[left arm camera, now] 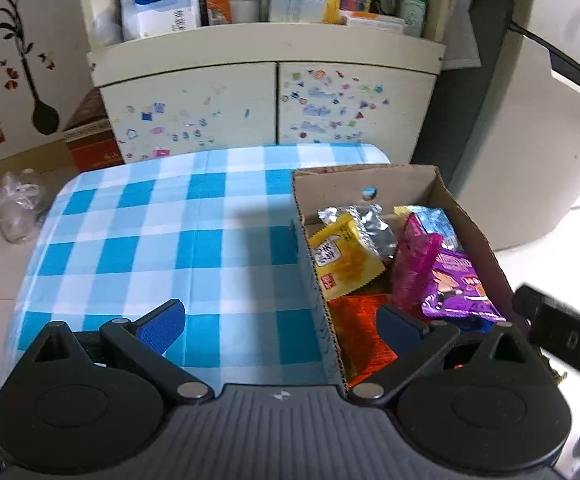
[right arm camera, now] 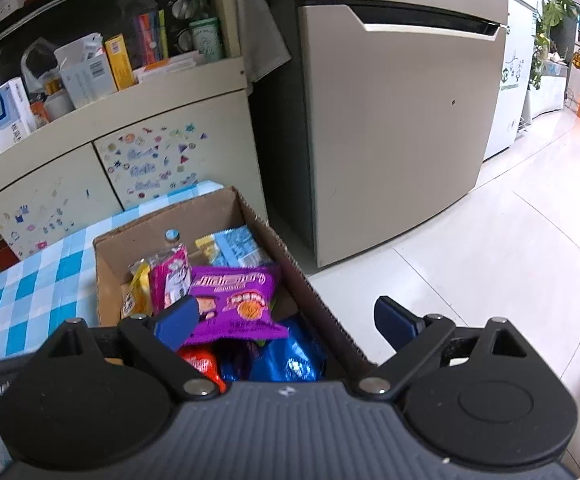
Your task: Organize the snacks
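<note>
My left gripper (left arm camera: 286,324) stands wide with nothing pinched, straddling the near left wall of the open brown cardboard box (left arm camera: 314,280): one blue pad hangs over the blue-and-white checked tablecloth (left arm camera: 138,232), the other sits inside above the crumpled orange-red packet (left arm camera: 362,336). My right gripper (right arm camera: 286,320) is also spread and empty, straddling the opposite wall, its left pad just at the edge of the glossy purple snack bag (right arm camera: 234,300) and its right pad out over the pale tiled floor (right arm camera: 490,264). My worry is that closing either hand from here would clamp cardboard rather than a snack and drag or tip the box (it sits close to the table's floor-side edge, as I judge it). The snacks all lie in the box, ahead of and below both tools: the yellow printed packet (left arm camera: 346,264), the magenta pouch (left arm camera: 414,264), a silver foil one (left arm camera: 370,220) behind
</note>
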`<state>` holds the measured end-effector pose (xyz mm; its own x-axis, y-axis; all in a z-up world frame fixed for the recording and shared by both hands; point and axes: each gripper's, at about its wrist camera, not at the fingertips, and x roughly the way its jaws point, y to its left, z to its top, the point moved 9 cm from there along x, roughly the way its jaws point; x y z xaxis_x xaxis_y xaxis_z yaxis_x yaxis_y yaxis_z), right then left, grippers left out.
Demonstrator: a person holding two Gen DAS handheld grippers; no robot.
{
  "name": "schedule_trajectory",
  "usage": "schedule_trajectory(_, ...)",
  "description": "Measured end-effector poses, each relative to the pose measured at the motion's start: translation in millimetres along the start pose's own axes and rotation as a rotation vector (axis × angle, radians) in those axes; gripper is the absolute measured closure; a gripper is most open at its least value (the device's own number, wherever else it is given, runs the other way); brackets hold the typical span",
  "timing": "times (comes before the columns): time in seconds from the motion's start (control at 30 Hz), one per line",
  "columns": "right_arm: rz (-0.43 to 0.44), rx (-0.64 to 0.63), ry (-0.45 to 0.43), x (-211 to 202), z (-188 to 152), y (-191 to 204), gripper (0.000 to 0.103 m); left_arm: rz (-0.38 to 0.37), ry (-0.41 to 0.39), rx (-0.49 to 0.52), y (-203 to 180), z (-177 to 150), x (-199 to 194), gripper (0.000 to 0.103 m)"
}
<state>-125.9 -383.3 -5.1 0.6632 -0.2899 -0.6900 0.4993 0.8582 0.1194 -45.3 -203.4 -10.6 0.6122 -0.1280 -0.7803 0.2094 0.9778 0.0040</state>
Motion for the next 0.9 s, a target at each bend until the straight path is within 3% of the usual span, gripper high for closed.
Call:
schedule_trajectory(0.3, -0.027, -0.025, 0.004, -5, -6, -2, 0.009, -0.018, 0.015, 0.027, -4, 0, -8, 0.0)
schedule_trajectory(0.9, -0.036, -0.055, 0.059, 6, -10, 4, 0.008, 0.027, 0.084, 0.076, -8, -6, -1, 0.0)
